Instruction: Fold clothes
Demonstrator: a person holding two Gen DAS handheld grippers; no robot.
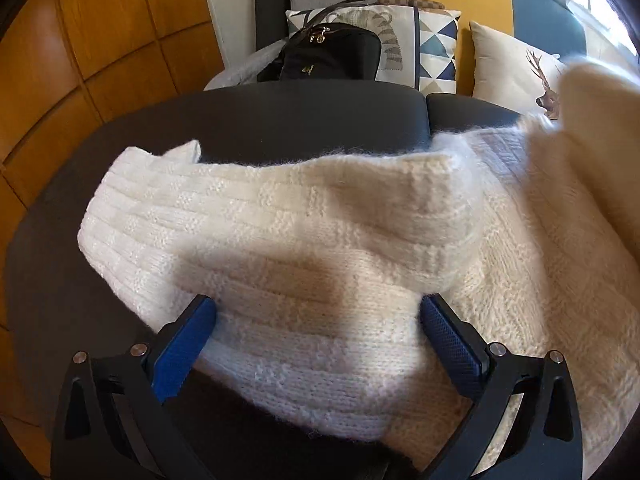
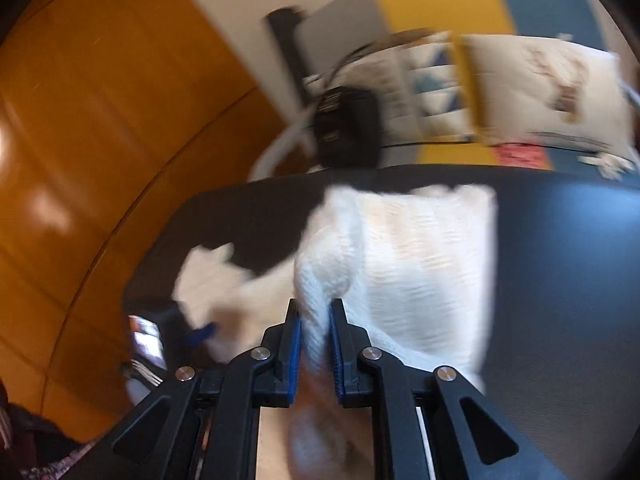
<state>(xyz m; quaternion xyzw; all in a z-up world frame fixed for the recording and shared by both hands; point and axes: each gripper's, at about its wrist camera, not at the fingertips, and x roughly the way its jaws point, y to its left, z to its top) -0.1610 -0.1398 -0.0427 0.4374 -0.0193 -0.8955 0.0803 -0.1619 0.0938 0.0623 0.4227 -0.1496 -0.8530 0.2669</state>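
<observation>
A white knit sweater (image 1: 280,232) lies partly folded on the dark surface (image 1: 280,120). The left gripper (image 1: 318,320) hovers over it, fingers spread wide. The right gripper (image 2: 314,316) has its fingers clenched on a bunched fold of the sweater.

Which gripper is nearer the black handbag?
Left. The left gripper hangs open over the sweater, facing the black handbag; the right gripper, clamping sweater, looks farther back.

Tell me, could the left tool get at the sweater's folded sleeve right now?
Probably yes: the left tool stands open just over the white sweater, and nothing lies between its fingers and the knit.
</observation>
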